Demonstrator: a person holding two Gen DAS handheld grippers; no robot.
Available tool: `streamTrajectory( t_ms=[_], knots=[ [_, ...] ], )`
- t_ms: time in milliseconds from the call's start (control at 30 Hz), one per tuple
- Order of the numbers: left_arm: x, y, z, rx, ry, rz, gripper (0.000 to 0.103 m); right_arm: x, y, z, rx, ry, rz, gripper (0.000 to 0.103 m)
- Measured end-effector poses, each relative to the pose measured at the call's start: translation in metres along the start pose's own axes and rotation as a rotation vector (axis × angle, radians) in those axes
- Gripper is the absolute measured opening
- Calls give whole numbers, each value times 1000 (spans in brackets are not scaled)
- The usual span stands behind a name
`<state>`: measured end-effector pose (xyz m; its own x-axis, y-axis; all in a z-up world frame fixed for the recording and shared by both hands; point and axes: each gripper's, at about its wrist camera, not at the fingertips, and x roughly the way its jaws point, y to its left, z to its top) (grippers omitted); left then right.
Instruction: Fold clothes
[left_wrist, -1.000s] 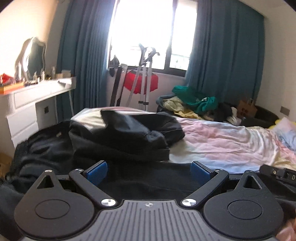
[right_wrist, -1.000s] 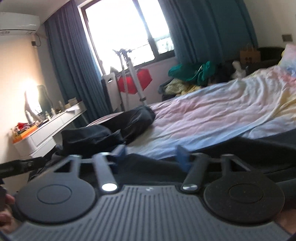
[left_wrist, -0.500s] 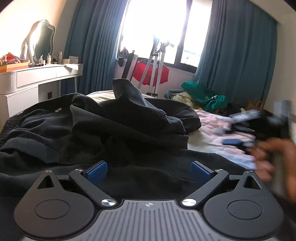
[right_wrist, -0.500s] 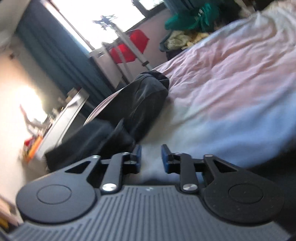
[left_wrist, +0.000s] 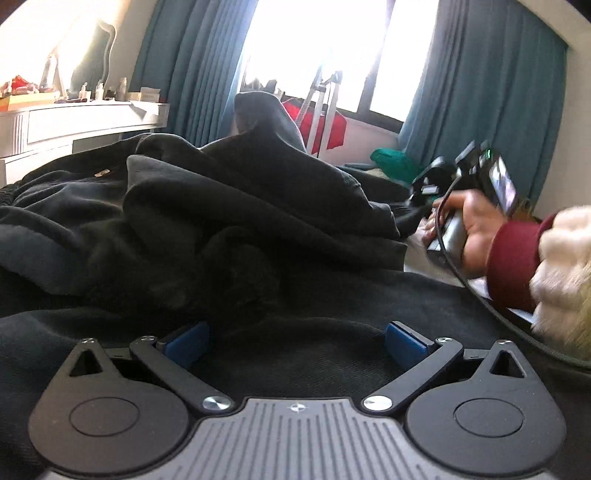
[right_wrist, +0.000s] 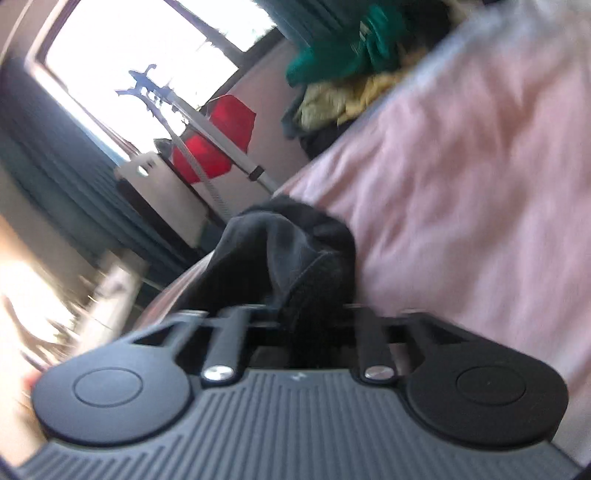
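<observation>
**Q:** On the bed (right_wrist: 461, 192), where does the black garment (left_wrist: 221, 221) lie, and what carries it?

**A:** Across the near part of the pink sheet. In the left wrist view the garment is heaped in thick folds from the left edge of the bed toward its middle, one fold standing up as a peak before the window (left_wrist: 314, 48). A flat spread of the same black cloth runs under the left gripper (left_wrist: 295, 341).

**Q:** How do the fingers of the left gripper stand?

**A:** Spread wide. Both blue pads (left_wrist: 186, 341) are apart, low over the flat cloth, with nothing pinched between them.

**Q:** And the right gripper (right_wrist: 314, 321)?

**A:** Its jaws are closing, and a bunched end of the black garment sits between them; the cloth rises from the gap and hides the pads. In the left wrist view the person's right hand (left_wrist: 476, 229), in a dark red sleeve (left_wrist: 513, 262), holds this gripper at the right end of the heap, a cable (left_wrist: 491, 306) trailing from it.

**Q:** What stands beyond the bed?

**A:** Teal curtains (left_wrist: 480, 92), a stand with a red item (right_wrist: 218, 144), a clothes pile topped in green (right_wrist: 340, 48), and a white dresser (left_wrist: 74, 122) at the left.
</observation>
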<state>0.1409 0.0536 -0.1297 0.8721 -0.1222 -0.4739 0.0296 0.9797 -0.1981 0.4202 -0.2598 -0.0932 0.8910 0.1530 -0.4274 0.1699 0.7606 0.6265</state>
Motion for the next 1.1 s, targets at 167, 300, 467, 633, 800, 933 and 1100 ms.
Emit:
streamTrajectory(
  t_ms=[167,300,467,633,800,933,1100],
  knots=[
    [-1,6,5,-25,-5,-12,103,-58,19,44,-161,-171,-58,8],
    [-2,11,10,-34,-10,-7,103,-127,6,102,-205,-337,-214,8],
    [-7,14,13,-40,-10,-6,103,-178,-43,117,-375,-308,-409,11],
    [-12,12,10,-35,-9,-7,103,-193,-114,75,-286,-127,-420,17],
    [-14,9,6,-21,-13,-2,103,-216,-161,38,-45,-120,-277,28],
    [-12,7,5,-24,-14,4,103,-231,-200,14,243,-72,-55,64],
    [-12,6,4,-22,-20,9,103,-220,-216,12,466,-61,134,86]
  ],
)
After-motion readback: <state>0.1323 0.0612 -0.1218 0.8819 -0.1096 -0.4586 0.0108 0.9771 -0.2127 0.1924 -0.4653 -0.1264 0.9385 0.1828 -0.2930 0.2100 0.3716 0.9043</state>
